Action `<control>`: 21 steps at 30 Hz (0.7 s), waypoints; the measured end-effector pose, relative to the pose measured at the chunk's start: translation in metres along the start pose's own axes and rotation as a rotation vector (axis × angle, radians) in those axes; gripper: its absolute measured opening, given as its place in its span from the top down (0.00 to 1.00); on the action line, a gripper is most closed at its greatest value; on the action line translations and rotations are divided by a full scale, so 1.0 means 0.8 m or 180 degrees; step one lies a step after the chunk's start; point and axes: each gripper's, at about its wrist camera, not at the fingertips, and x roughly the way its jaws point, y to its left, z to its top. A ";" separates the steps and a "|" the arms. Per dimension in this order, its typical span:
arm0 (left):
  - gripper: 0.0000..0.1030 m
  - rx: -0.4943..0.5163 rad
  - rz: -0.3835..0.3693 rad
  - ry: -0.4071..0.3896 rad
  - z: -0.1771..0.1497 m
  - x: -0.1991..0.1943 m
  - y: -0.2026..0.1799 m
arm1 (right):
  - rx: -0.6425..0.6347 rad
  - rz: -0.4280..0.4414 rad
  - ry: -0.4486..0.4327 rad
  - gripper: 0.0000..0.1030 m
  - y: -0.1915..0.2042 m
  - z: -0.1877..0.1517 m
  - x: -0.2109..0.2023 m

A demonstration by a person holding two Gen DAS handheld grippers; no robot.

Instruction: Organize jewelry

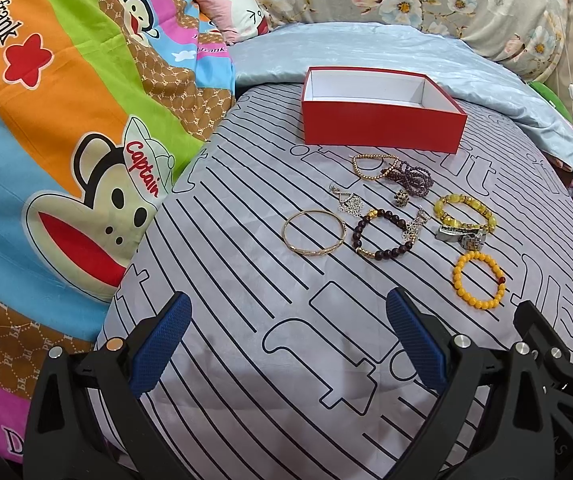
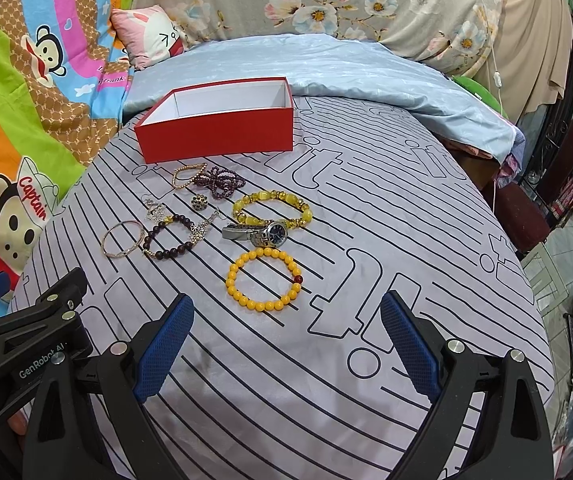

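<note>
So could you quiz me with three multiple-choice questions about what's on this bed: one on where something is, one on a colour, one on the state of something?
1. Where does the wristwatch lie?
A. inside the box
B. between the two yellow bracelets
C. on the pillow

2. What colour is the outside of the box?
A. red
B. green
C. black

3. How is the box right now?
A. closed with a lid
B. open with jewelry inside
C. open, nothing seen inside

Answers:
1 B: it sits between the faceted yellow bracelet and the plain yellow bead bracelet.
2 A: its walls are red, with a white lining.
3 C: no lid, only white interior shows; all the jewelry lies on the striped sheet.

Both grippers, left gripper and right gripper, have open jaws.
</note>
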 end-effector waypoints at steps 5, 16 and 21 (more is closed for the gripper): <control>0.07 0.0000 0.0001 0.0000 0.000 0.000 0.000 | 0.0001 0.0004 0.0004 0.10 0.000 0.000 0.000; 0.07 -0.0006 -0.0014 0.0025 -0.003 0.006 0.002 | 0.0003 0.0019 0.0011 0.10 -0.001 -0.002 0.002; 0.07 -0.0094 -0.0077 0.0103 0.000 0.018 0.012 | 0.0063 0.0046 0.0083 0.10 -0.012 -0.006 0.020</control>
